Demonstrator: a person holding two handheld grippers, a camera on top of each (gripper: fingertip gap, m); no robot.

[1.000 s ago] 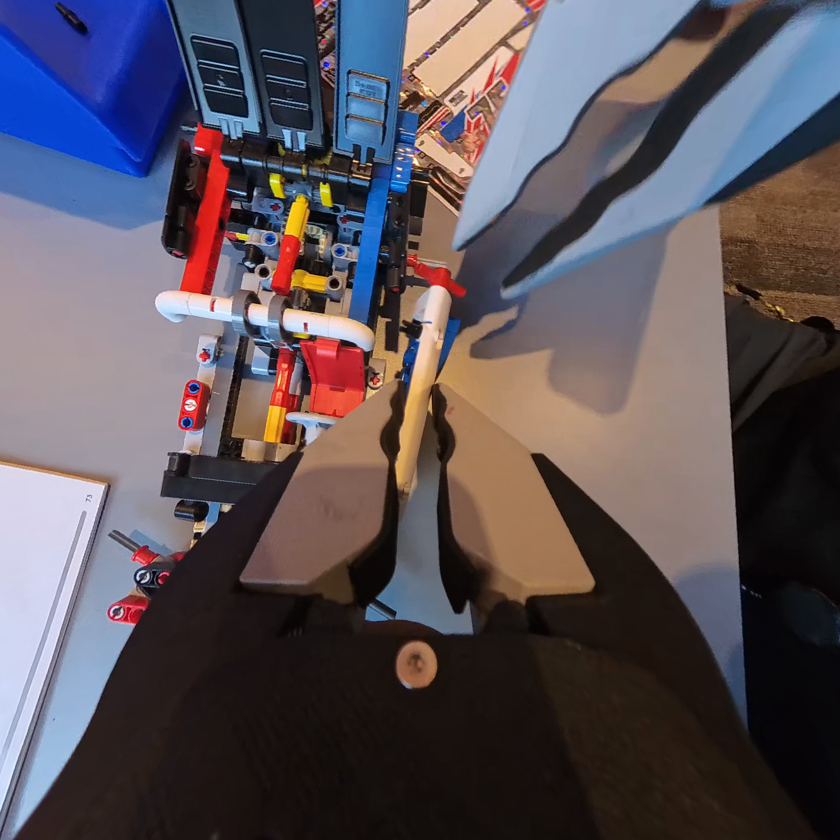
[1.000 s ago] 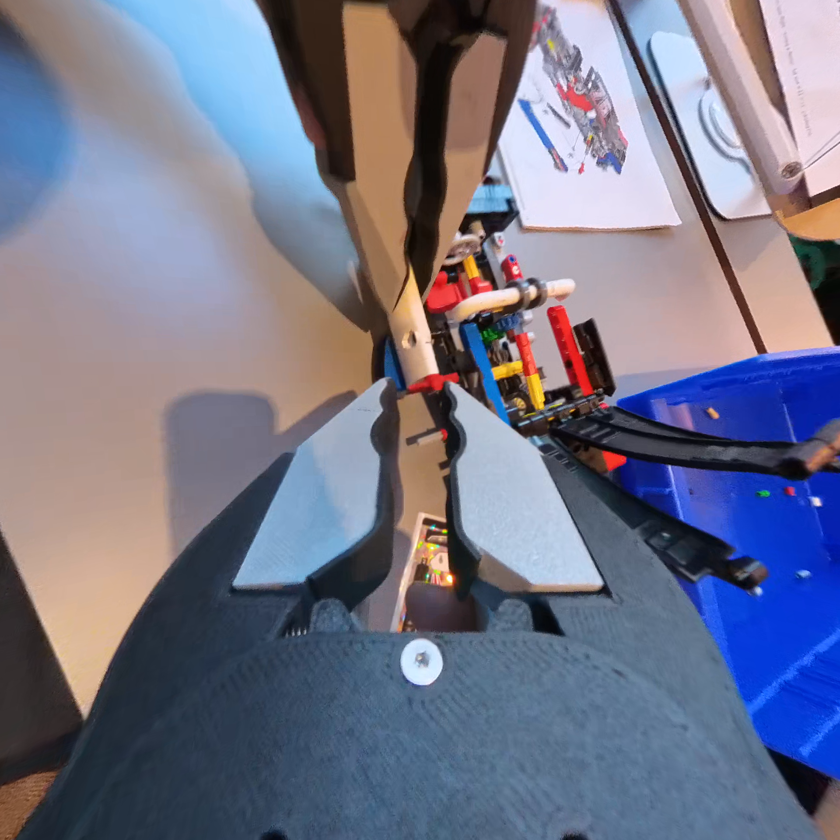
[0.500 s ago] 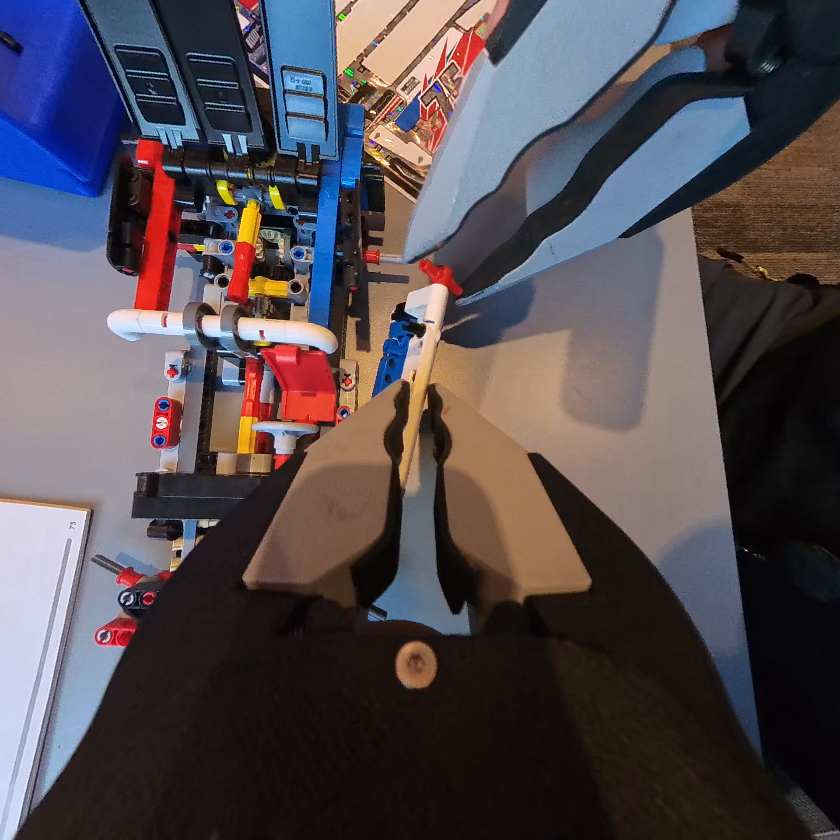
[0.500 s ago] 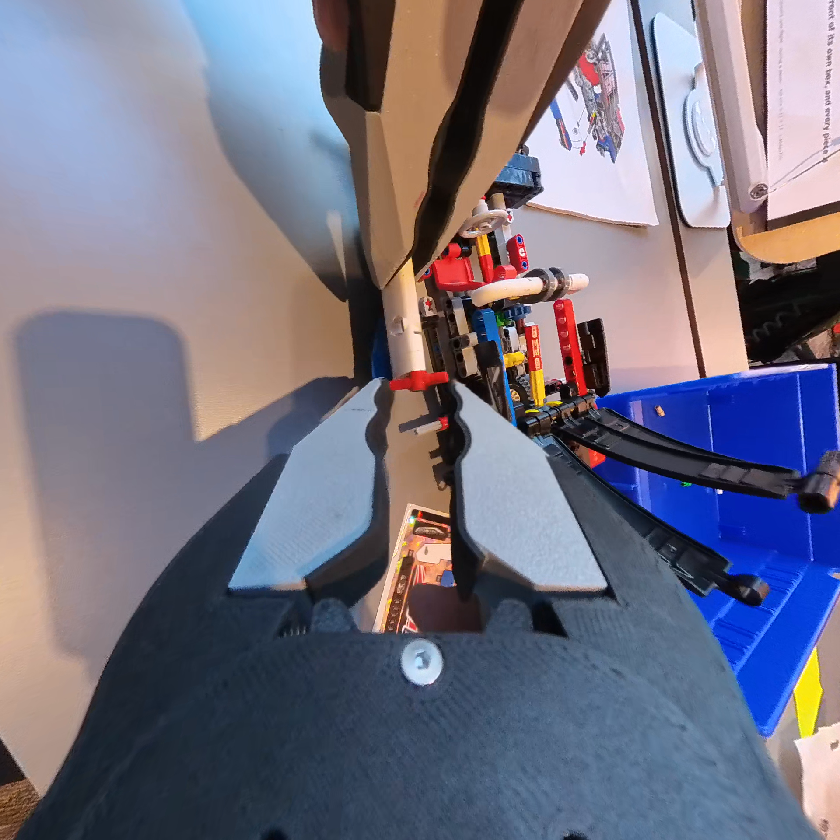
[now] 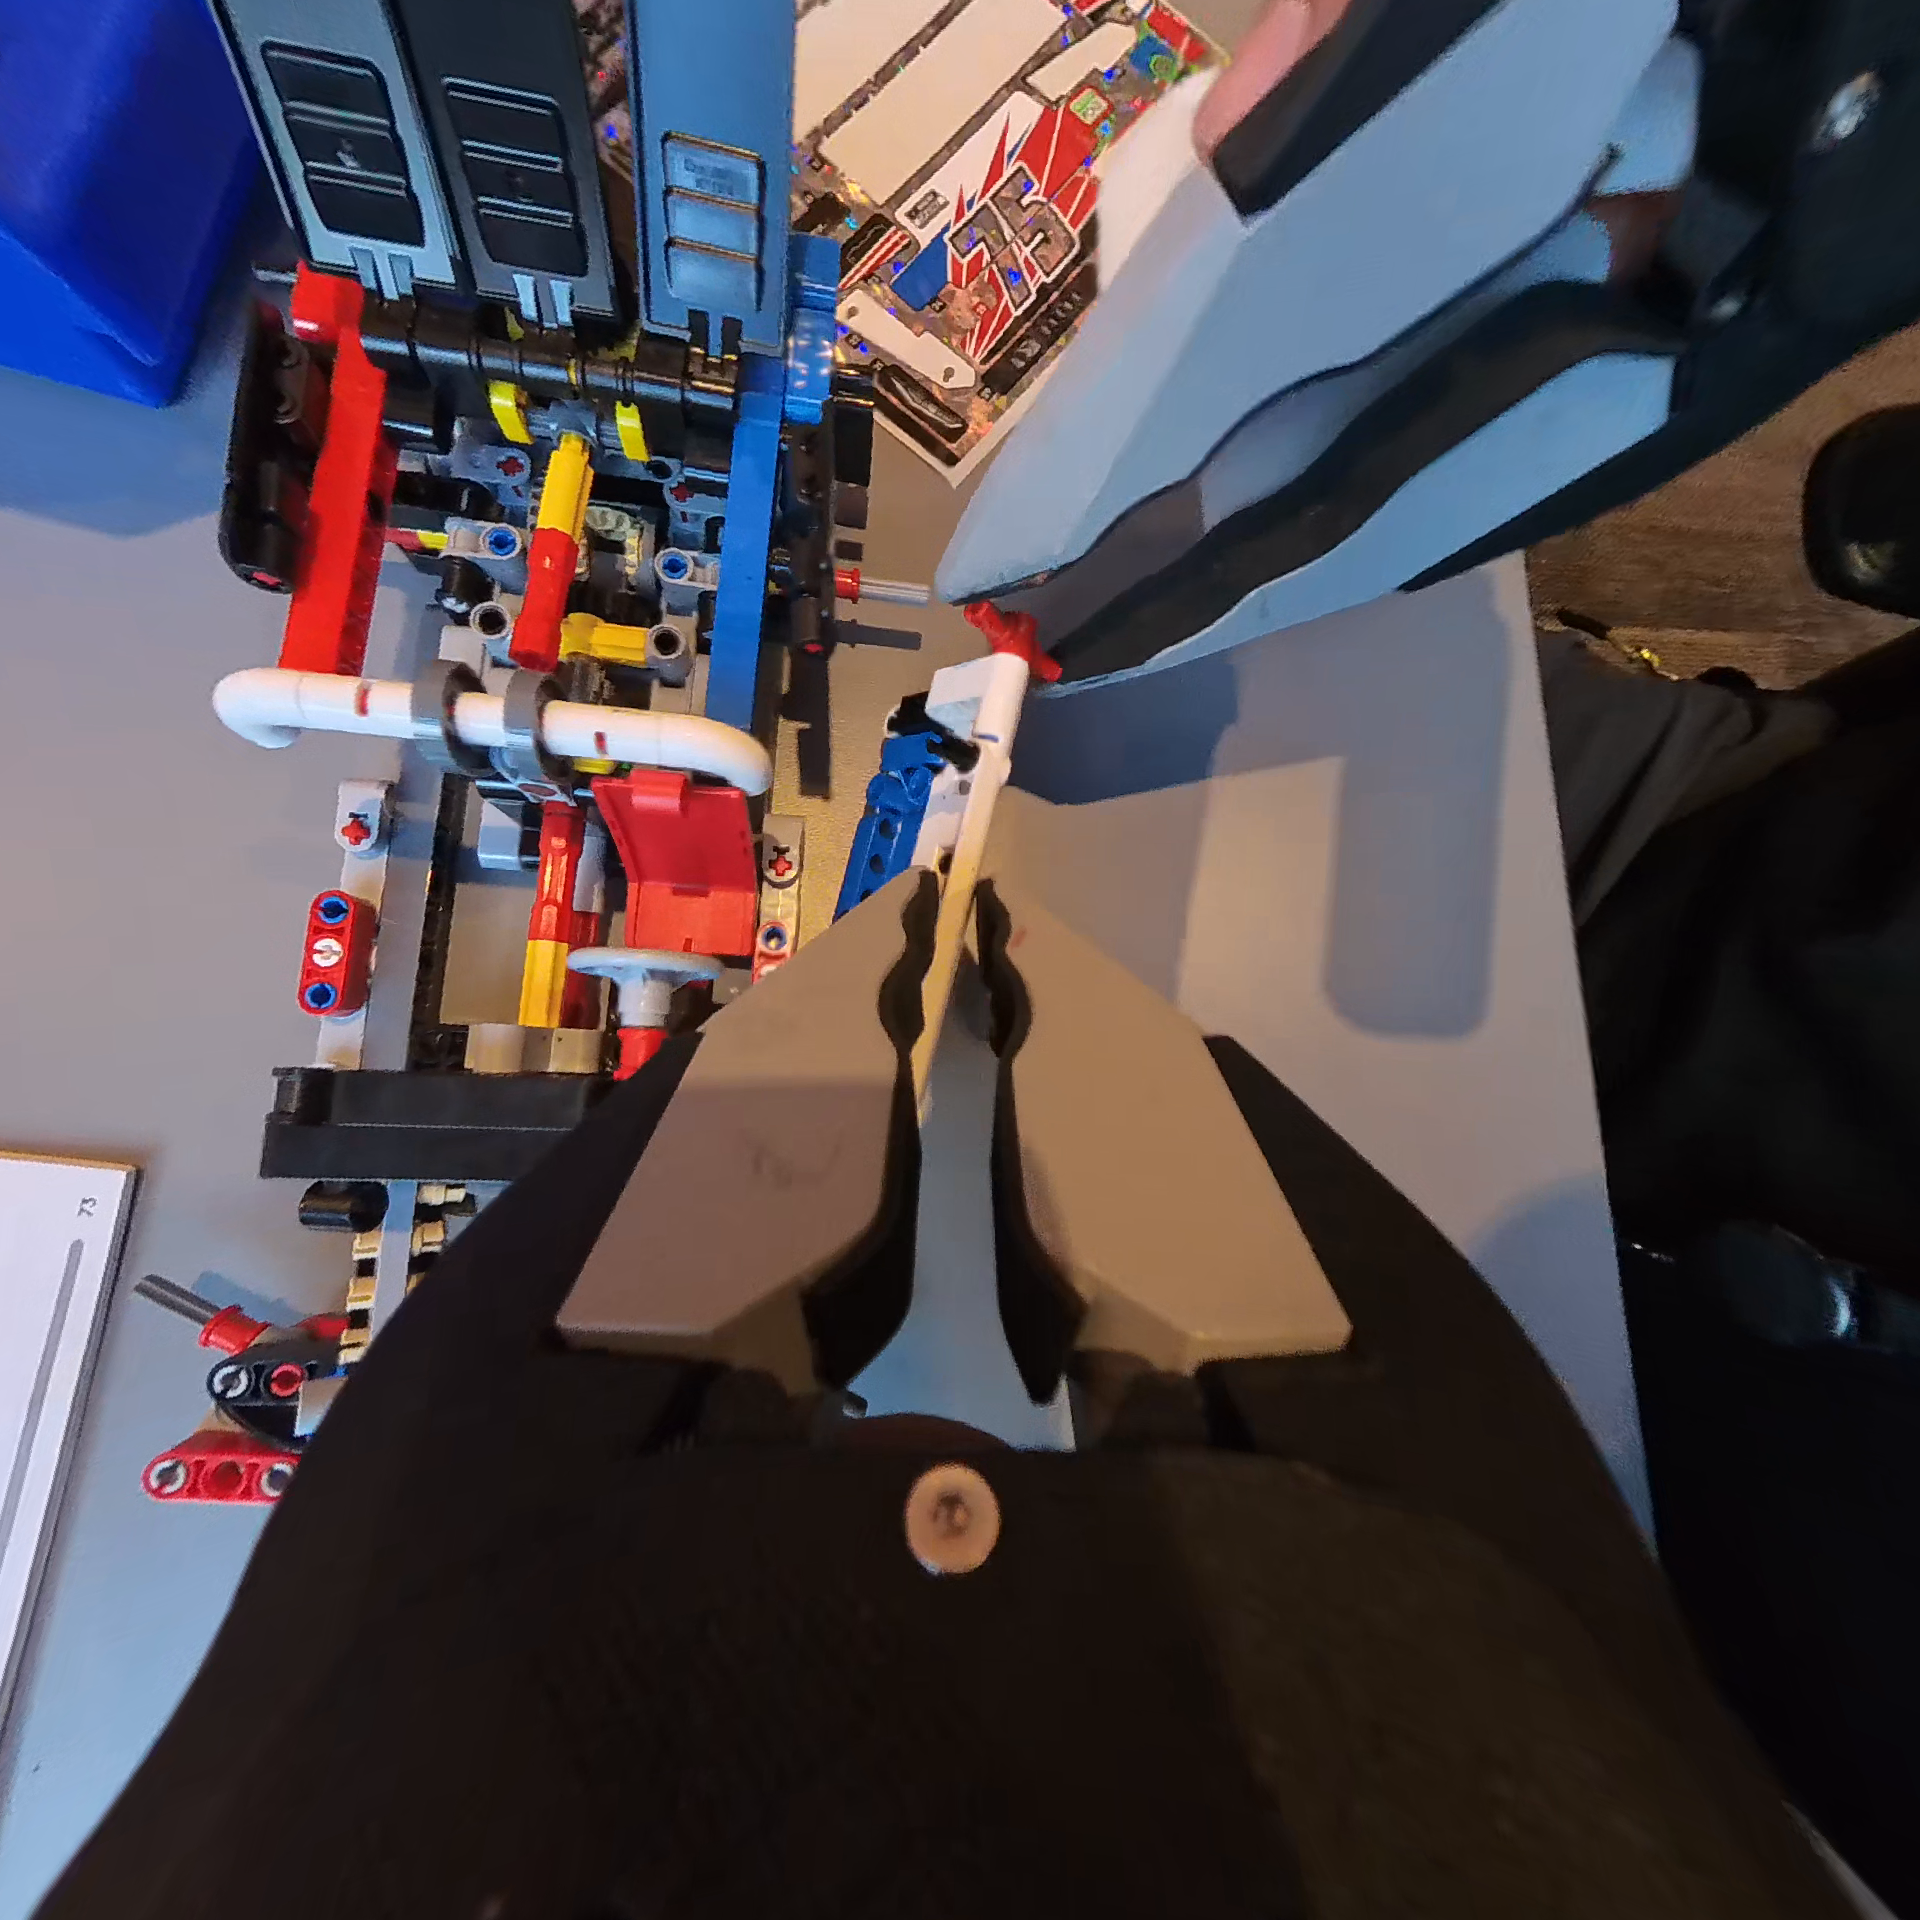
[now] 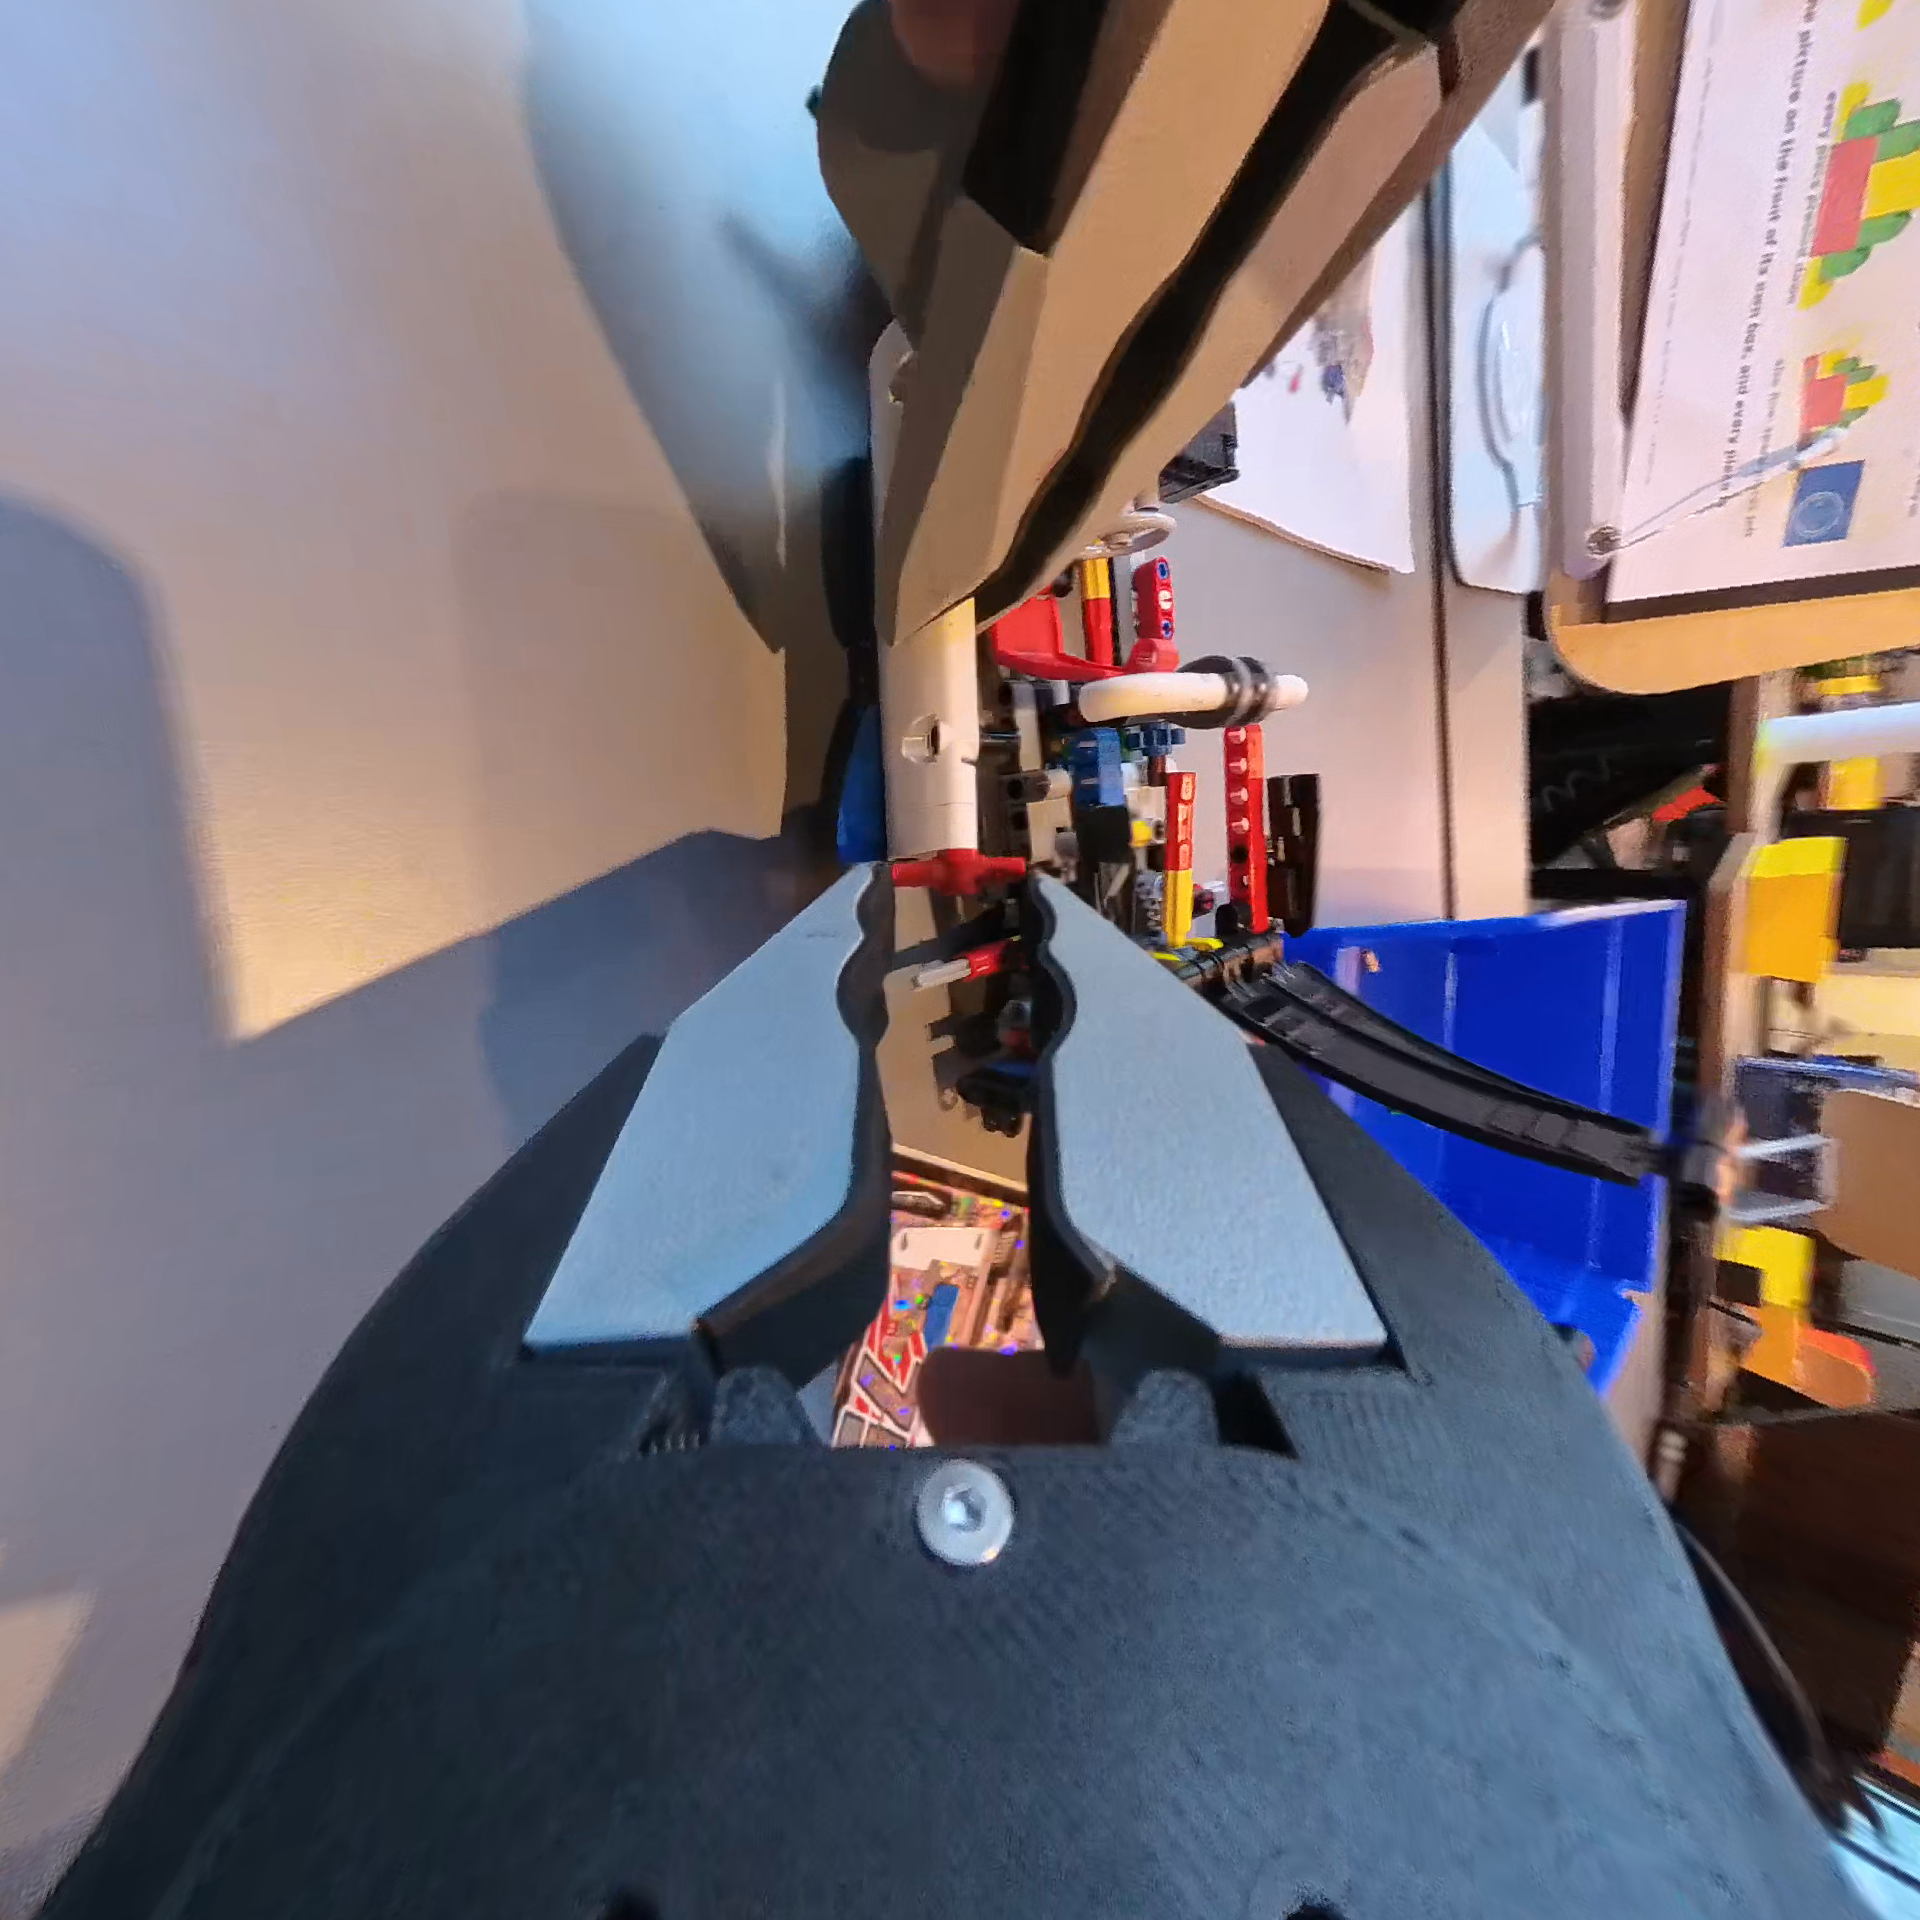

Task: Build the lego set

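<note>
Lego side panel (image 5: 971, 774) pinched in my left claw (image 5: 951, 894); right claw (image 6: 951, 894), tips slightly apart, around its red axle pin (image 6: 951, 871). Skewed push could pop the pin or twist the panel free.

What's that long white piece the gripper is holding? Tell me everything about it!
The white piece is a long, smooth plastic panel, held on edge and tilted, off the grey table. A blue beam is fixed along its side, with small black pins near the top. A red pin sticks out of its far end. The left gripper clamps its near end; the right gripper sits at the red pin. It hangs just beside the big model.
</note>
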